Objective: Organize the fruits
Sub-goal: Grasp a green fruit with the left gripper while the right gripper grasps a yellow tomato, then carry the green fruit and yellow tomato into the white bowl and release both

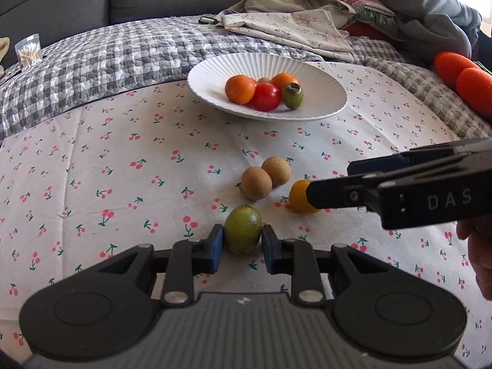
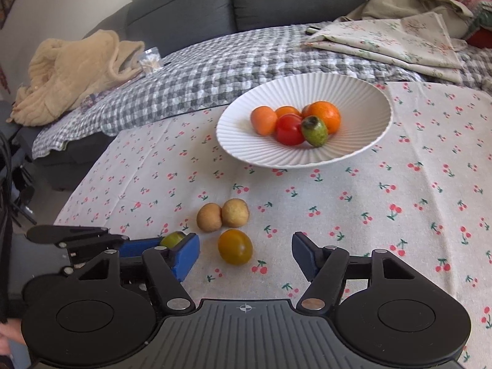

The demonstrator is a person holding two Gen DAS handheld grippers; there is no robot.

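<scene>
The white ribbed bowl holds orange fruits, a red tomato and a green fruit; one fruit behind them is mostly hidden. On the cherry-print cloth, the left gripper clamps a green fruit; the right gripper stands half open around a yellow fruit, pads not touching; two brown fruits lie beside.

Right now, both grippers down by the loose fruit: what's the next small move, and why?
Probably lift the left gripper straight up: its pads already press both sides of the green fruit, which still sits on the cherry-print cloth. The white bowl beyond has room. The right gripper is open around the yellow fruit, not yet gripping.
</scene>
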